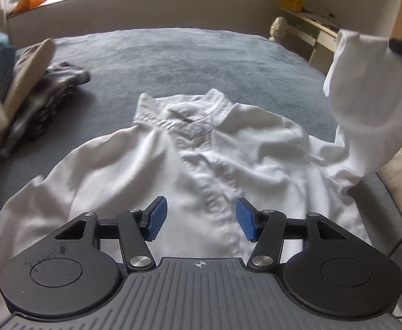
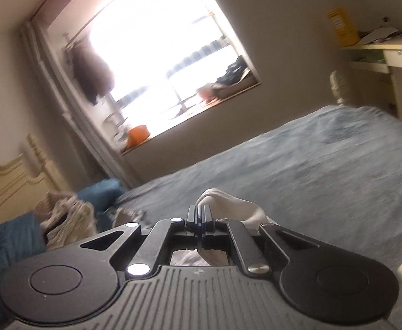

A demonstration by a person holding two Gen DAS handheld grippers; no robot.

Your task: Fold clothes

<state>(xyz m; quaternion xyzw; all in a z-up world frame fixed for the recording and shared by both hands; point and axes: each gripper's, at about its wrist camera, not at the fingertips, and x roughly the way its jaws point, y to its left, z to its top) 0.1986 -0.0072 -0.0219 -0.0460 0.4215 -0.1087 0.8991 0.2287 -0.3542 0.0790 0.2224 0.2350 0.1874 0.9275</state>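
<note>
One white button-up shirt [image 1: 201,159], its cotton creased, lies face up on a blue-grey bedspread [image 1: 189,55] beside one pile of folded clothes [image 1: 33,93]. The left gripper [image 1: 201,218] hangs over the shirt front, blue ribbed pads parted, holding nothing. The right gripper [image 2: 200,214] is clamped on one raised sleeve [image 1: 366,96].

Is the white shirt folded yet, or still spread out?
Still spread: white shirt lies buttoned-front up on the bed; right gripper holds one sleeve lifted.
</note>
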